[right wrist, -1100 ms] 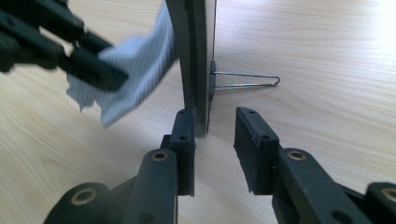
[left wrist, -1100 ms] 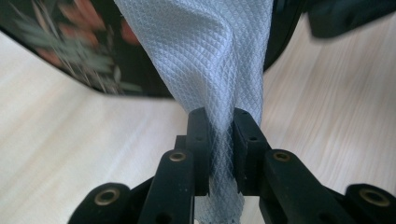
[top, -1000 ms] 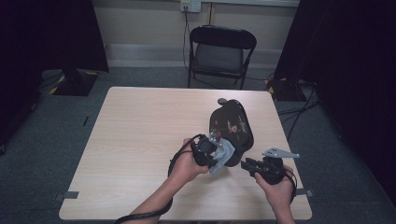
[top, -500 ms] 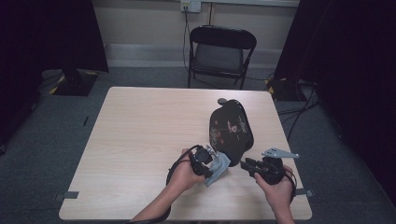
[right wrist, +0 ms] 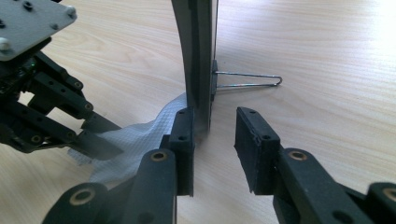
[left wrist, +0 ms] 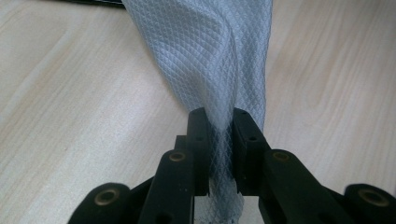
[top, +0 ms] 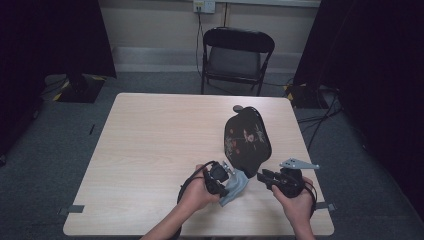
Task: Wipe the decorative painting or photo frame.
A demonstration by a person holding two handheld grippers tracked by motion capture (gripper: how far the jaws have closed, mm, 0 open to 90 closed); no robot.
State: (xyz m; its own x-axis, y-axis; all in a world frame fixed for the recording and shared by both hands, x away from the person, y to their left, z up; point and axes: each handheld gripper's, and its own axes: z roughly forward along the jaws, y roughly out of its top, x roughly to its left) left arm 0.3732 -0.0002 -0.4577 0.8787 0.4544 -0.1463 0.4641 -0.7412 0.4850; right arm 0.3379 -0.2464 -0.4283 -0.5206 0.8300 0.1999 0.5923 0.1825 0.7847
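On the left, the left gripper (top: 226, 181) has its jaws clenched on a grey cloth (left wrist: 210, 56), a fold pinched tight between the pads and the rest draping down to the bench (top: 150, 150). It looks like a wiping job, with the cloth brought up to the near tip of the dark floral fan-shaped plaque (top: 246, 140), which lies just ahead. On the right, the right gripper (right wrist: 212, 133) straddles the plaque's thin edge (right wrist: 198, 56), jaws partly open; the left pad seems to touch it, the right stands clear, likely steadying. A wire stand (right wrist: 247, 79) juts from its side.
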